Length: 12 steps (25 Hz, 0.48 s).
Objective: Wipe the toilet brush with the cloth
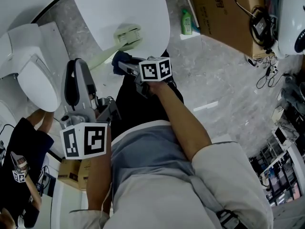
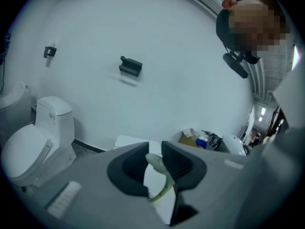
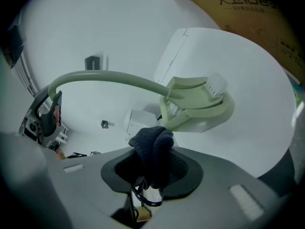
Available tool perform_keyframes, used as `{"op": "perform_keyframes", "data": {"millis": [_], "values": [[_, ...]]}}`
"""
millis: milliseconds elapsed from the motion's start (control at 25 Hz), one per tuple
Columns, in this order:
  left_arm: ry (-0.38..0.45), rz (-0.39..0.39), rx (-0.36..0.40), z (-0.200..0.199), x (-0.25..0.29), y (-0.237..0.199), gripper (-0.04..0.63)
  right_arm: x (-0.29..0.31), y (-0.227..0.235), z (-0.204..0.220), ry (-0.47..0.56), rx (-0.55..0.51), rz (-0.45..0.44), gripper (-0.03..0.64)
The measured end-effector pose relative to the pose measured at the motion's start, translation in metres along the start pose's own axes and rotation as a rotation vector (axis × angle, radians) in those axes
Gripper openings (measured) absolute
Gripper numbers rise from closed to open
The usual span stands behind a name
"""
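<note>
A pale green toilet brush [image 1: 127, 36] hangs in the air in front of a white rounded surface [image 1: 124, 8]. My left gripper [image 1: 83, 67] is shut on the brush's handle [image 2: 156, 164], and the curved handle [image 3: 100, 77] arcs across the right gripper view to the brush head [image 3: 196, 98]. My right gripper [image 1: 123, 65] is shut on a dark blue cloth [image 1: 119, 59]. That bunched cloth [image 3: 153, 149] sits just under the base of the brush head; I cannot tell whether they touch.
A white toilet [image 1: 33, 75] stands at the left, also the toilet [image 2: 33, 147] in the left gripper view. A cardboard box [image 1: 224, 13], a green bottle [image 1: 187, 22] and cables [image 1: 267, 66] lie on the grey floor. Another person [image 1: 24, 175] crouches at the lower left.
</note>
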<state>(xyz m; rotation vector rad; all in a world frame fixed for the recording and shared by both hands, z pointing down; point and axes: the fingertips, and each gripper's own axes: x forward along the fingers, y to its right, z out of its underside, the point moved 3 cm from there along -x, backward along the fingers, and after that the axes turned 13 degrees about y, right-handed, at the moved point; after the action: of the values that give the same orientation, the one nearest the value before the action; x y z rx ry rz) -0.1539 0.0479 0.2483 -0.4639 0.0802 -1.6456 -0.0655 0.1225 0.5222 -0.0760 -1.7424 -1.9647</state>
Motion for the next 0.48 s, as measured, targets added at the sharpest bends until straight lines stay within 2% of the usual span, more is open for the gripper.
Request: {"op": "perform_keyframes", "data": {"millis": [200, 480], "values": [[0.002, -0.003, 0.003, 0.001, 0.000, 0.001, 0.000, -0.005, 0.002, -0.004, 0.009, 0.009, -0.004, 0.103], [0.007, -0.007, 0.003, 0.001, -0.002, 0.001, 0.000, -0.015, 0.010, -0.019, 0.080, 0.085, 0.012, 0.103]]}}
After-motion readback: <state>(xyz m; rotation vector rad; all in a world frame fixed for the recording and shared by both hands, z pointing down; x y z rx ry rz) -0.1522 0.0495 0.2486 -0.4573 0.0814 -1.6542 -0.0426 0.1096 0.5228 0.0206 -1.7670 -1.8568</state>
